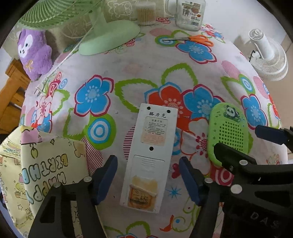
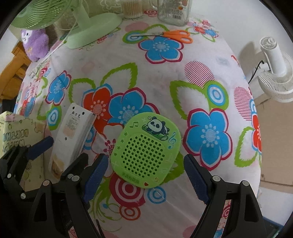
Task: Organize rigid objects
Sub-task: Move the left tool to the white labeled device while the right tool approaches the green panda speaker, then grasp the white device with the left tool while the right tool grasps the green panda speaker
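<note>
A white remote control (image 1: 152, 139) lies back side up on the flowered tablecloth (image 1: 95, 95), long axis pointing away from me. My left gripper (image 1: 148, 161) points down over its near half, one blue pad on each side with a small gap, so it is open. A green panda speaker (image 2: 146, 146) lies flat just right of the remote (image 2: 73, 126). My right gripper (image 2: 146, 157) straddles the speaker's near end, open; its left pad sits very close to the edge, the right pad well clear. In the left wrist view the speaker (image 1: 227, 126) is partly hidden behind the right gripper's finger.
A gift-wrapped box (image 1: 45, 164) sits close on the left of the remote. Farther back are a green fan base (image 1: 109, 36), a purple plush toy (image 1: 34, 53), orange scissors (image 1: 197, 39) and a glass jar (image 1: 190, 14). A white fan (image 1: 267, 58) stands off the table's right edge.
</note>
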The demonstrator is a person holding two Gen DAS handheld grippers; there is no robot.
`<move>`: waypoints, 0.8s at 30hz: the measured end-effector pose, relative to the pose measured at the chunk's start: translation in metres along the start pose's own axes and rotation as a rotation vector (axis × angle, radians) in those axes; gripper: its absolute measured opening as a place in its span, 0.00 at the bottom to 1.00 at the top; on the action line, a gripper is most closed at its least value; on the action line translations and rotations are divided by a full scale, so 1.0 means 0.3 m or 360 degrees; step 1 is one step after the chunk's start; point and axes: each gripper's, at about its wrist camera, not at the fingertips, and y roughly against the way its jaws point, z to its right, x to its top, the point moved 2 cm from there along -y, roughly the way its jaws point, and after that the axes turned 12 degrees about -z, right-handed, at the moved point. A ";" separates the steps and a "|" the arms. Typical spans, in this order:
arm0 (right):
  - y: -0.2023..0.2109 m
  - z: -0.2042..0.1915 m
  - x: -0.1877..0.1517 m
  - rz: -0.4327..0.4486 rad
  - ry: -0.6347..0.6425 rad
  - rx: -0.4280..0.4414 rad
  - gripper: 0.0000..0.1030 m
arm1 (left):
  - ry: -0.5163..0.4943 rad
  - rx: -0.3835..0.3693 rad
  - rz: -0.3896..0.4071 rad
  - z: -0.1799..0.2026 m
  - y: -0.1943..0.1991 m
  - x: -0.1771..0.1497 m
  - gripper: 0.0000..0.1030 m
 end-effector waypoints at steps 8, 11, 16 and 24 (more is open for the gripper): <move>-0.036 0.008 0.015 -0.0023 -0.0163 -0.0042 0.84 | -0.0016 -0.0082 -0.0020 -0.030 -0.011 0.015 0.49; -0.052 0.013 0.018 -0.0052 -0.0223 -0.0016 0.85 | -0.0068 -0.0051 -0.0005 -0.025 -0.009 0.024 0.48; -0.062 -0.004 0.018 -0.0025 -0.0272 -0.0094 0.84 | -0.0076 -0.0053 -0.0016 -0.013 -0.008 0.041 0.47; -0.063 0.010 0.038 -0.0029 -0.0390 -0.0091 0.83 | -0.0077 -0.0072 -0.0020 -0.011 -0.009 0.041 0.47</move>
